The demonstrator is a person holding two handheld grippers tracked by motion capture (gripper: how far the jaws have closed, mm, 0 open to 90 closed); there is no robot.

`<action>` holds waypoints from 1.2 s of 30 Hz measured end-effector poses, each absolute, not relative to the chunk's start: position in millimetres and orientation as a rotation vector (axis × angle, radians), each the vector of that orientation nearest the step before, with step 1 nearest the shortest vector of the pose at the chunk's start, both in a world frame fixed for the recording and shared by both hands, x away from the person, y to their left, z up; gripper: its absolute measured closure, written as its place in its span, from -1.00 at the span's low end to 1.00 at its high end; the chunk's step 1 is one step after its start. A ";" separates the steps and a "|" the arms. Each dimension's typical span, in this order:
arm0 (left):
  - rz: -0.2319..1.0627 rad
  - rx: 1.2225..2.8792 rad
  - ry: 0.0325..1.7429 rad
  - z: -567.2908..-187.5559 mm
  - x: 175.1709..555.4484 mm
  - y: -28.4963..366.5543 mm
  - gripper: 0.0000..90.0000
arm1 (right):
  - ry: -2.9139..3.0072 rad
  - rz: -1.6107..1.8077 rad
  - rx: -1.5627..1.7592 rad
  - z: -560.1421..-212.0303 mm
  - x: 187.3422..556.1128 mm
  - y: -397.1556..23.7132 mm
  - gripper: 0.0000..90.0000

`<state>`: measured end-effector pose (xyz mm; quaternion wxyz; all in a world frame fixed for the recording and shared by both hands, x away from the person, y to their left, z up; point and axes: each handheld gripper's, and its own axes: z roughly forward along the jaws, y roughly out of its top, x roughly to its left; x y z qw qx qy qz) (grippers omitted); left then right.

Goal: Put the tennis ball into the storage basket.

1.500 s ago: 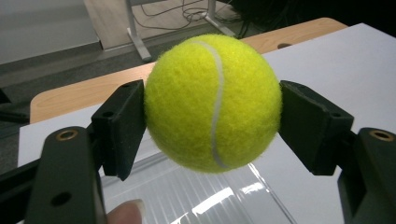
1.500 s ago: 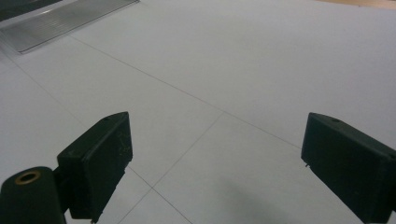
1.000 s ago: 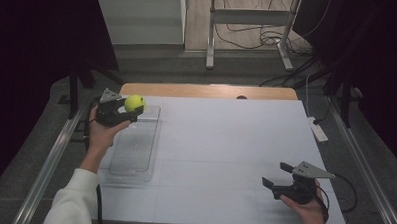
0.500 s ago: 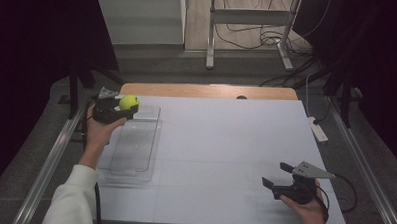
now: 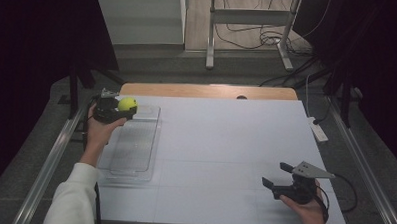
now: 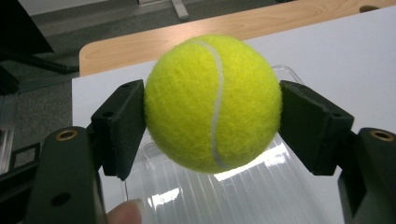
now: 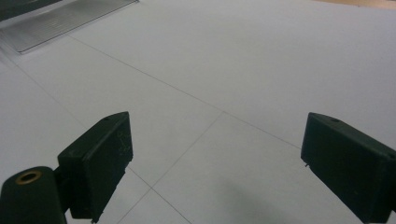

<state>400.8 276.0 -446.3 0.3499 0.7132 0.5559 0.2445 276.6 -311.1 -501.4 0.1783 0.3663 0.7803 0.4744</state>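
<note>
One bench [image 5: 225, 158] with a white top stands before the person, a strip of bare wood along its far edge. On its left part lies one clear plastic tray [image 5: 132, 149], long and ribbed on the floor, with no writing that I can read on it.

There are two hand-held grippers. The left hand-held gripper [image 5: 117, 110] is up at the tray's far end, over its rim, and its black jaws are clamped on the one tennis ball [image 5: 127, 104], yellow-green with a white seam (no brand mark on the side that faces us). The left gripper view brings this close: both pads press into the felt of the ball [image 6: 212, 102] on either side, the tray [image 6: 243, 196] gleams right under it, and a fingertip [image 6: 127, 213] shows at the bottom edge.

The right hand-held gripper [image 5: 282, 176] rests low near the bench's near right corner, well apart from the tray, its jaws spread wide with nothing between them. The right gripper view shows thin lines crossing the white top, and a corner of the tray [image 7: 60, 21] far off at upper left.

One small white device [image 5: 318, 131] lies at the right edge, too small to read.
</note>
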 end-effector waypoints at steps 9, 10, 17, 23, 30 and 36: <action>0.620 1.901 1.484 -455.2 406.1 277.8 -0.39 | 2.209 1.339 1.037 -501.8 276.9 -311.0 -0.80; 0.619 1.909 1.490 -456.0 406.7 278.0 -0.39 | 2.210 1.339 1.037 -501.9 276.8 -310.9 -0.80; 0.593 1.965 1.520 -463.9 411.1 276.9 -0.39 | 2.211 1.338 1.037 -502.1 277.1 -310.8 -0.80; 0.574 1.986 1.537 -467.1 413.7 275.1 -0.39 | 2.210 1.337 1.037 -502.1 276.9 -310.8 -0.80; 0.550 2.035 1.556 -473.2 415.9 274.2 -0.39 | 2.211 1.333 1.037 -502.2 277.2 -310.6 -0.80; 0.525 2.075 1.567 -477.3 418.2 269.2 -0.39 | 2.211 1.335 1.038 -502.1 277.2 -310.9 -0.80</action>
